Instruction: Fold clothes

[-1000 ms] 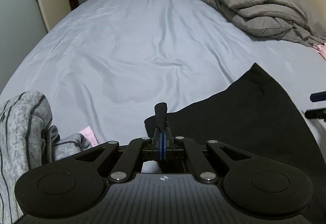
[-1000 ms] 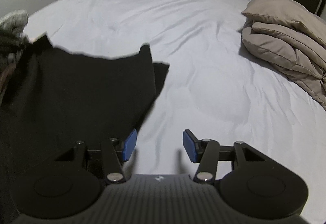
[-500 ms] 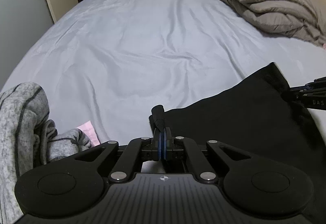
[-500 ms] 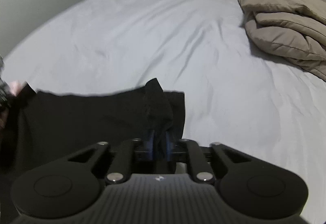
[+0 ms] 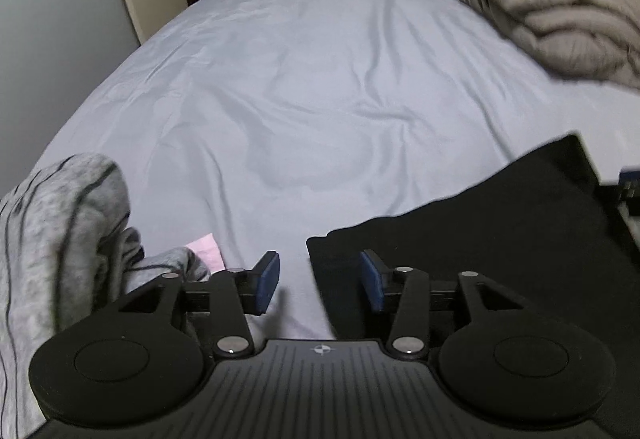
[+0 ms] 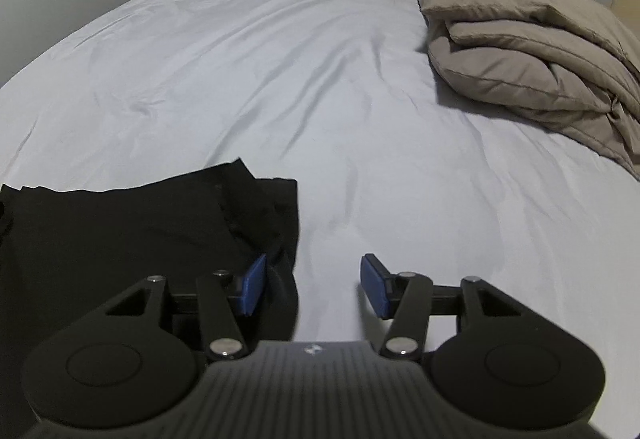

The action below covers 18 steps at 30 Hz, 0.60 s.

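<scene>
Only the left wrist view shows the grey striped garment (image 5: pixel 60 223) heaped beside the left gripper (image 5: pixel 319 281). Both grippers' jaws are opening, gripping nothing; the black garment (image 6: pixel 120 231) lies flat on the bed (image 6: pixel 320 79), its corners between the left gripper's and the right gripper's (image 6: pixel 312 289) fingers.

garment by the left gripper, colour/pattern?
Grey sweater with thin dark stripes; clearest in the left wrist view.

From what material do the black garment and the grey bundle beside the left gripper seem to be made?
Black garment: thin matte woven cloth, probably; it lies flat with sharp edges. Grey bundle: soft heathered knit with dark stripes, looks fleecy; exact fibre unclear.
</scene>
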### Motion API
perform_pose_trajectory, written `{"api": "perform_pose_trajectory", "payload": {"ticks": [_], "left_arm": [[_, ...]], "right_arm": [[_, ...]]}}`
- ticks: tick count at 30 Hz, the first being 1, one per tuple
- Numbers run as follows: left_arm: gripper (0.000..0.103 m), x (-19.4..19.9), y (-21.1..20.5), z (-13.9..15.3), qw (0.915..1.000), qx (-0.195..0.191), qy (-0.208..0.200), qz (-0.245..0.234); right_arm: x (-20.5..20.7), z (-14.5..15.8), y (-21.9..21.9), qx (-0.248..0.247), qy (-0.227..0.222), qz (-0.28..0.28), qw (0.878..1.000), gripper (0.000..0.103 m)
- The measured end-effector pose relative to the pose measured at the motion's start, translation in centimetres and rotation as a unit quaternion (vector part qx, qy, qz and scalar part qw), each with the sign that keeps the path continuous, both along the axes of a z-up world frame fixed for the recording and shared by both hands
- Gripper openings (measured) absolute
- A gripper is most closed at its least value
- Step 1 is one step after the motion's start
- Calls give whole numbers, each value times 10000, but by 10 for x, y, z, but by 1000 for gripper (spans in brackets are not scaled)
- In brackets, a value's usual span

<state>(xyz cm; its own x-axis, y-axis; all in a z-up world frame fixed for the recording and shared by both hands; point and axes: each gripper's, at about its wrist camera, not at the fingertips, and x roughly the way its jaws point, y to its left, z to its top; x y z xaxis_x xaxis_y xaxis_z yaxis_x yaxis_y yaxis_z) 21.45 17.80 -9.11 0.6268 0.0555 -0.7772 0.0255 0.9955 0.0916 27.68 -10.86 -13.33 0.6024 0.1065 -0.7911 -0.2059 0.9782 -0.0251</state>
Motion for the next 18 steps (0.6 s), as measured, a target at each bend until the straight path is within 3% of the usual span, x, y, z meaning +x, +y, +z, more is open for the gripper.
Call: {"api": "perform_pose_trajectory", "payload": {"ticks": [7, 18], "left_arm": [[45, -26, -3, 22, 9997, -96, -98, -176], [45, -87, -36, 51, 9954, 89, -166, -940]], "right_arm": [[-21, 9, -17, -135, 151, 75, 9998, 64], [-84, 31, -38, -562, 317, 950, 9934, 71]]}}
